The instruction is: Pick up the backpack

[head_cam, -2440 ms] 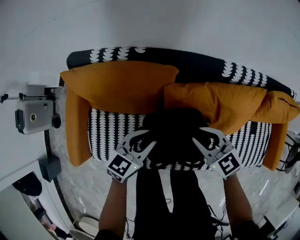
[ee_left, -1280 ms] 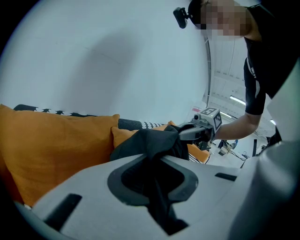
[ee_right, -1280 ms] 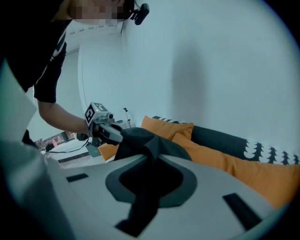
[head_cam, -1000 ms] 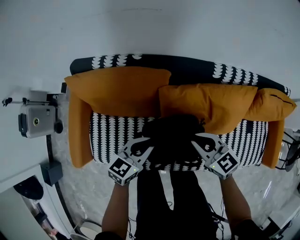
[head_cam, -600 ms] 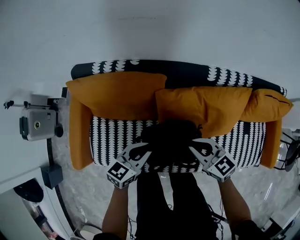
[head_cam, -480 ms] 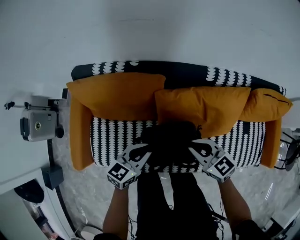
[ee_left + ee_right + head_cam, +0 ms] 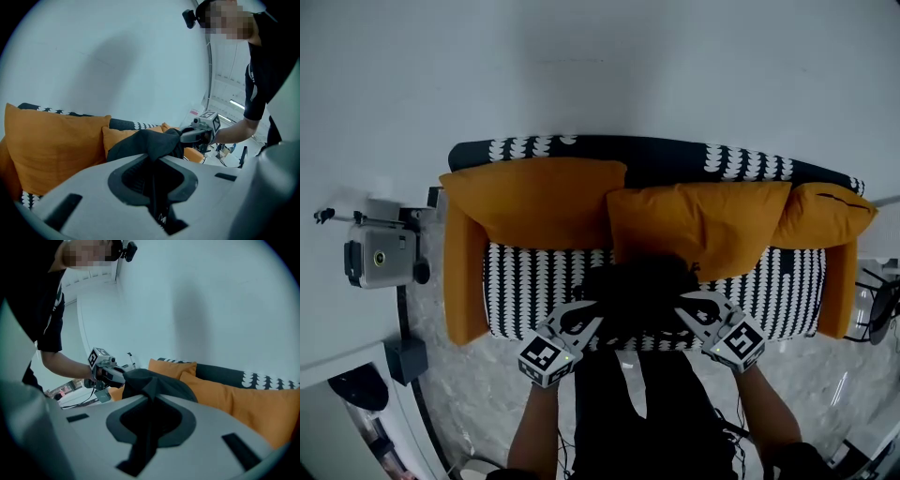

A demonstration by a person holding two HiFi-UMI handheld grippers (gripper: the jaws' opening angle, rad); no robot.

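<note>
The black backpack point(image 7: 637, 292) hangs between my two grippers, over the front edge of the sofa seat point(image 7: 525, 281). My left gripper point(image 7: 587, 315) is shut on black fabric at the backpack's left side. In the left gripper view the dark cloth point(image 7: 145, 143) runs down into the closed jaws. On the backpack's other side, my right gripper point(image 7: 686, 309) is shut on the material. The right gripper view has the backpack point(image 7: 157, 383) bunched just past its closed jaws. Each gripper view also shows the opposite gripper at the bag: the right gripper point(image 7: 199, 135) and the left gripper point(image 7: 108, 372).
The sofa has a black-and-white patterned seat, orange arms and large orange cushions point(image 7: 534, 199) against its back. A grey device point(image 7: 380, 258) on a stand sits at the left by the wall. Cables lie on the marble floor point(image 7: 825, 375) at the right.
Both grippers, with the backpack held between them, have drawn back from the sofa toward me and risen a little. The sofa now looks smaller and farther off. Both grips look unchanged.
</note>
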